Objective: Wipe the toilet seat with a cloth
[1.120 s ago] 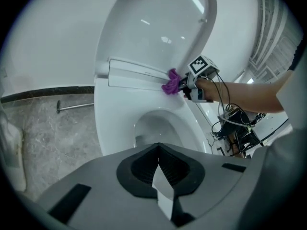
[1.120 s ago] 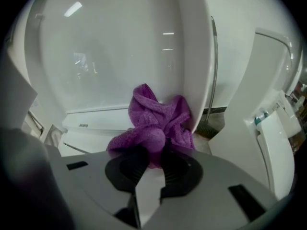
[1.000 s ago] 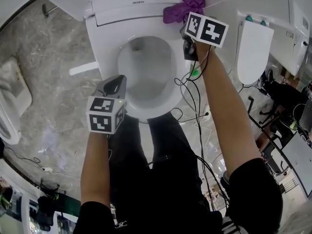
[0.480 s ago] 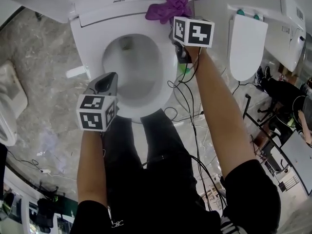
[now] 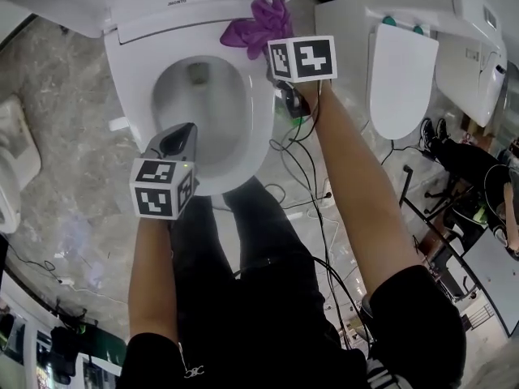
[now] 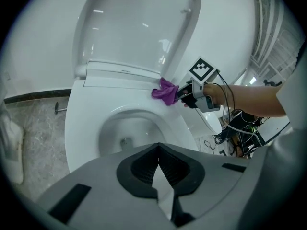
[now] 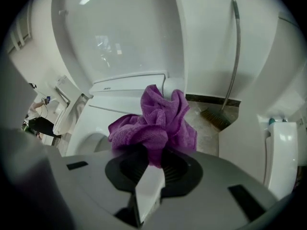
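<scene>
- At the rear right of the toilet seat (image 5: 259,124), just below the hinge of the raised lid (image 6: 139,28), the purple cloth (image 5: 255,24) sits bunched on the white surface. Over the last second it has travelled a short way along this rear corner.
- The right gripper (image 7: 153,159) is clamped on a fold of the cloth, with most of the fabric bulging beyond the jaws. Its marker cube has rolled squarer to the head view during the stroke.
- The left gripper (image 6: 158,152) is closed with nothing between its jaws and hangs over the front left of the seat.
- Assessment: wiping is under way at the rear. The sides and front of the seat likely remain.
</scene>
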A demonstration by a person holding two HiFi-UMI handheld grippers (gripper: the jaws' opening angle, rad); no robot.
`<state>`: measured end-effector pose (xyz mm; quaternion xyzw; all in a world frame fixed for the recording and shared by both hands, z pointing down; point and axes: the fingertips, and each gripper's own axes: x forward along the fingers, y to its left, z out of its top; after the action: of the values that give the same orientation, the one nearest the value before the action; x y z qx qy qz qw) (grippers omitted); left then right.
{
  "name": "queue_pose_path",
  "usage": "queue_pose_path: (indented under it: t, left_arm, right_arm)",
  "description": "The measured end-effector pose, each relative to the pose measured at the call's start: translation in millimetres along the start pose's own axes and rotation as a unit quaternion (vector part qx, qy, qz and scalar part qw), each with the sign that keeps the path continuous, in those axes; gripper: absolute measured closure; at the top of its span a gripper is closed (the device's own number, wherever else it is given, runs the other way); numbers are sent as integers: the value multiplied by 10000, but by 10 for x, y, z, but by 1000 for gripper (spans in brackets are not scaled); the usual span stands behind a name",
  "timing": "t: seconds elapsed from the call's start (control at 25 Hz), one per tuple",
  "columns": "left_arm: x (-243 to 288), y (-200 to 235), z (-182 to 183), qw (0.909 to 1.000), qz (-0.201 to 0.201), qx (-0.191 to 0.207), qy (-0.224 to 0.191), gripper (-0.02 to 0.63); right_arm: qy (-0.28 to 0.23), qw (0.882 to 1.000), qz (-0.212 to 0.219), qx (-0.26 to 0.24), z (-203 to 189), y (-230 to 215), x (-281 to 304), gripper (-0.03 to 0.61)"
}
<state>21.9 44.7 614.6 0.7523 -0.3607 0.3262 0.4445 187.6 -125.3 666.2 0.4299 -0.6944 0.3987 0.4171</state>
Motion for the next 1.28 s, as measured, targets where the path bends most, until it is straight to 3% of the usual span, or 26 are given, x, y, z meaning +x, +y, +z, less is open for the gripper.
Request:
queue_pose_path:
  t: [0.44, 1.28]
  left_arm:
    - [-53, -480, -305, 9980, 288, -541, -120, 607]
    - [-200, -651, -644, 9989, 237, -407, -67, 606]
  right_arm:
    - [106, 9989, 264, -370, -408, 40, -145, 505]
    - [332, 9985, 228, -363, -1261, 290, -366, 503]
